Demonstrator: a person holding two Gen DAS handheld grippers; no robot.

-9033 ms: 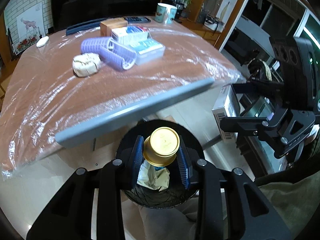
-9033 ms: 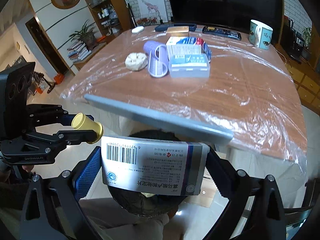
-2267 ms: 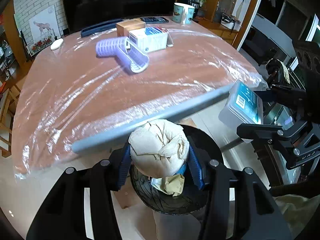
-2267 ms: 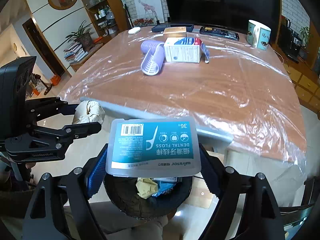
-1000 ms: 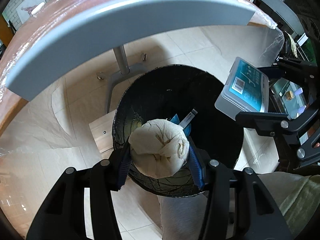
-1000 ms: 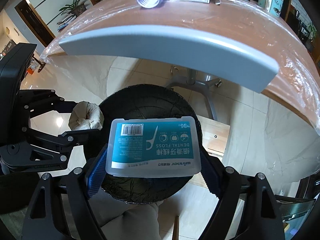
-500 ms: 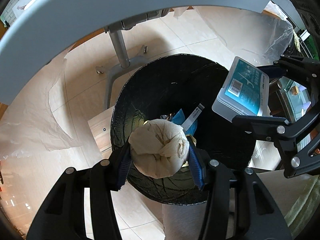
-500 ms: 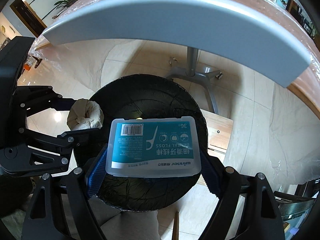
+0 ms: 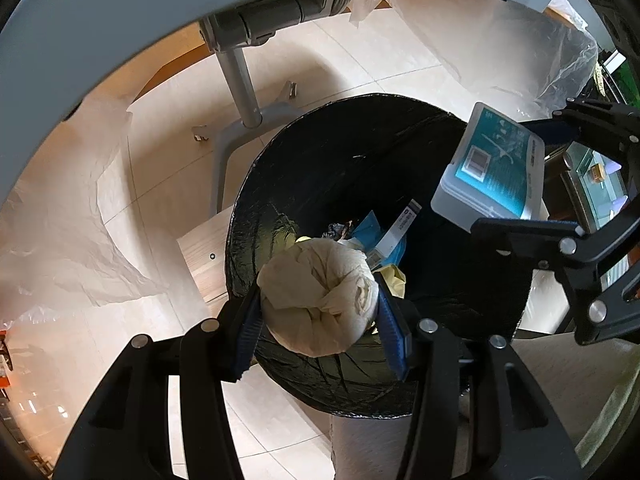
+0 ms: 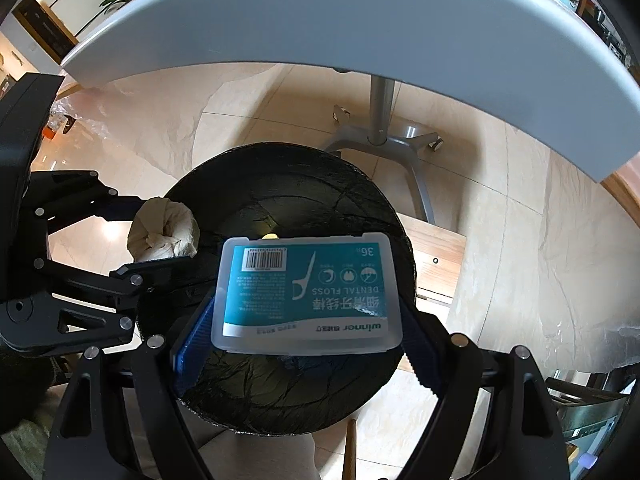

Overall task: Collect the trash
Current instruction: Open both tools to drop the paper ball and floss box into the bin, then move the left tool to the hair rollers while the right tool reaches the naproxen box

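Note:
My left gripper (image 9: 320,300) is shut on a crumpled beige paper ball (image 9: 318,296) and holds it over the near rim of a black-lined trash bin (image 9: 320,160). My right gripper (image 10: 306,312) is shut on a clear dental floss box with a teal label (image 10: 306,292), held above the same bin (image 10: 304,184). The box also shows at the right in the left wrist view (image 9: 490,172). The paper ball shows at the left in the right wrist view (image 10: 164,230). Paper scraps and blue packaging (image 9: 384,236) lie in the bin's bottom.
The grey table edge (image 9: 120,12) arches overhead in both views, with its grey leg and foot (image 9: 240,80) behind the bin. A wooden board (image 9: 202,256) lies on the tiled floor beside the bin. Clear plastic sheeting (image 9: 52,216) hangs from the table.
Both grippers have tilted down from the tabletop and lowered toward the bin, each still holding its item. The bin now fills more of both views.

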